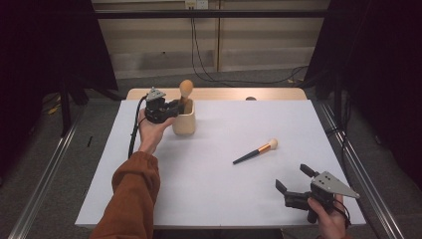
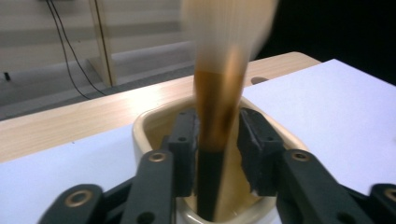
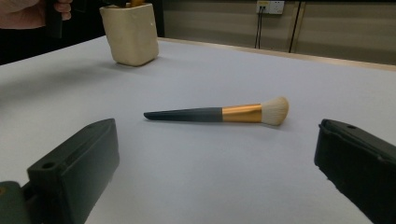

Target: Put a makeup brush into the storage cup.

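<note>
A cream cup (image 1: 184,124) stands at the table's back left. A brush with a tan head (image 1: 186,88) stands in it, blurred in the left gripper view. My left gripper (image 1: 177,105) reaches over the cup's rim (image 2: 154,119), and the brush's copper and black handle (image 2: 212,158) runs between its jaws. A gap shows beside the black handle, so the pads do not press on it. A second brush (image 1: 256,152) with a black handle lies flat mid-table. My right gripper (image 1: 292,177) hovers near the front right, wide open and empty, with that brush (image 3: 219,114) lying ahead of it.
White sheet (image 1: 224,194) covers the table, with a wooden strip (image 1: 278,94) along the far edge. Metal rails (image 1: 363,169) run along both sides. In the right gripper view the cup (image 3: 130,35) stands far left beside the other hand (image 3: 28,7).
</note>
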`<action>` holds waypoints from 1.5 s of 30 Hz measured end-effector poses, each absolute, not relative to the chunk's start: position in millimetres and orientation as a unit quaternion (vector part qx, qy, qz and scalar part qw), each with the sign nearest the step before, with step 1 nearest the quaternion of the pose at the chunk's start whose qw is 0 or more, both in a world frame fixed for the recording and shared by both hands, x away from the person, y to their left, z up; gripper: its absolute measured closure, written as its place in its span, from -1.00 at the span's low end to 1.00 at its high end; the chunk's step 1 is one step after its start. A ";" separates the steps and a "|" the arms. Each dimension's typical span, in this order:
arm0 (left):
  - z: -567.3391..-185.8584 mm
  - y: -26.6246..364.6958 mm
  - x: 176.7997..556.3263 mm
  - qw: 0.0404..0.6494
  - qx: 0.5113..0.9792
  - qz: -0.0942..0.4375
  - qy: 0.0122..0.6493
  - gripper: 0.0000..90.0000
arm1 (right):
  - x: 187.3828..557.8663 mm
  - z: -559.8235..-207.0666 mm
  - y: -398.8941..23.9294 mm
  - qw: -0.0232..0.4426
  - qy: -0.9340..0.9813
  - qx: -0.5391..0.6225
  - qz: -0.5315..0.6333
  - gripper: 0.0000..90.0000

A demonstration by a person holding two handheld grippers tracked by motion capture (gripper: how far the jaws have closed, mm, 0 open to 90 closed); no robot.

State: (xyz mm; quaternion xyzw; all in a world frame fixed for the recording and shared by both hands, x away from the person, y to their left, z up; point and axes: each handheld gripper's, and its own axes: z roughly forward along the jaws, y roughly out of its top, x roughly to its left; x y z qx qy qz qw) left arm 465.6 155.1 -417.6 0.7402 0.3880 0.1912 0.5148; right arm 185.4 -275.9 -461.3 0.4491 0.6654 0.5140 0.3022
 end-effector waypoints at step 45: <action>-405.9 213.3 398.3 0.540 0.723 0.213 0.375 -0.91 | 186.6 -460.9 -274.5 0.307 0.668 0.444 0.512 -1.00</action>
